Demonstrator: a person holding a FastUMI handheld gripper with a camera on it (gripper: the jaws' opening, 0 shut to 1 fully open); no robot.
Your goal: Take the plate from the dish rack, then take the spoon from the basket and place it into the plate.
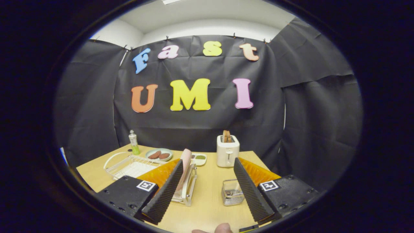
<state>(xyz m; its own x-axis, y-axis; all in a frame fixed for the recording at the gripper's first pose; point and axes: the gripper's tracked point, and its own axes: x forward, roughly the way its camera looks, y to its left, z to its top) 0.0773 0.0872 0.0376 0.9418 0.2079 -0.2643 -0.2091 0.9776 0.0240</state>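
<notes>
A pink plate (186,165) stands on edge in a small white dish rack (188,187) on the wooden table, just inside my left finger. A small clear wire basket (231,193) sits beside my right finger, with a spoon's end faintly visible at its bottom. My gripper (207,186) hangs above the near table, open wide, with nothing between its fingers. Plate and basket lie just ahead, to either side of the gap.
A white toaster (227,150) with bread stands beyond the basket. At the back left are a white wire tray (129,165), a green bottle (134,142), a plate of sausages (159,154) and a small sauce dish (200,158). A fingertip (223,228) shows at the near edge.
</notes>
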